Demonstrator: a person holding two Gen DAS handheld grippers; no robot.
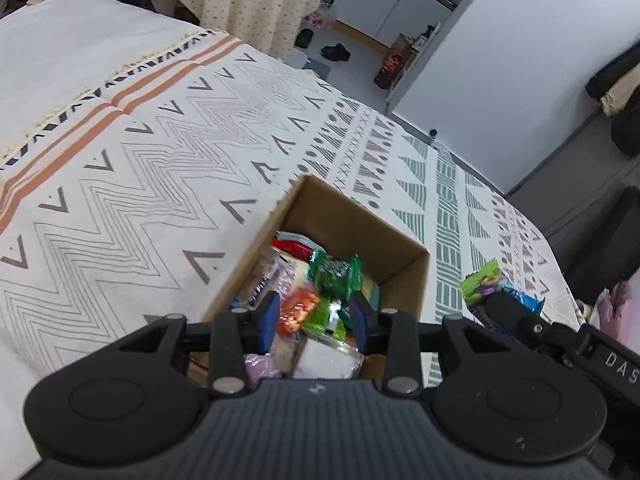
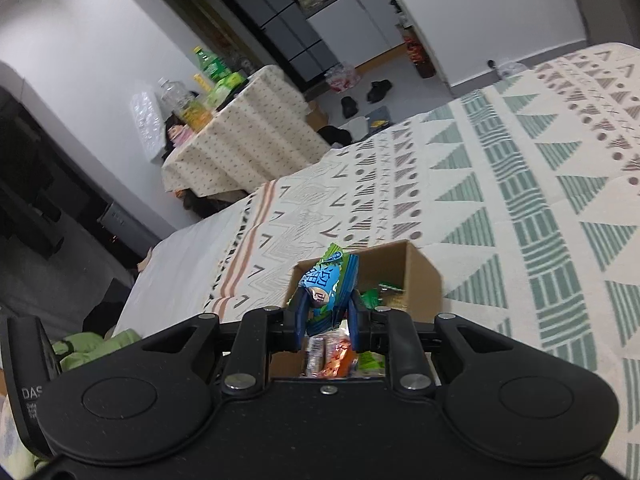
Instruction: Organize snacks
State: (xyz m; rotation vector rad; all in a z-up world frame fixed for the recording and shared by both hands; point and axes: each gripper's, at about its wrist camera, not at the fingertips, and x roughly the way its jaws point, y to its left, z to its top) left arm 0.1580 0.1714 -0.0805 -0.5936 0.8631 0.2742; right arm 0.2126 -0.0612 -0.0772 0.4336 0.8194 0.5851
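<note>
My left gripper hangs over the cardboard box at lower centre of frame, jaws apart, nothing pinched; snack packets fill the box beneath. My right gripper is clamped on a blue-and-green snack packet, lower centre, above the box on the patterned bedspread.

Matt cardboard box, glossy snack packets

Black ribbed tongs, blue pads, silver pivot screws, white "DAS" lettering.
</note>
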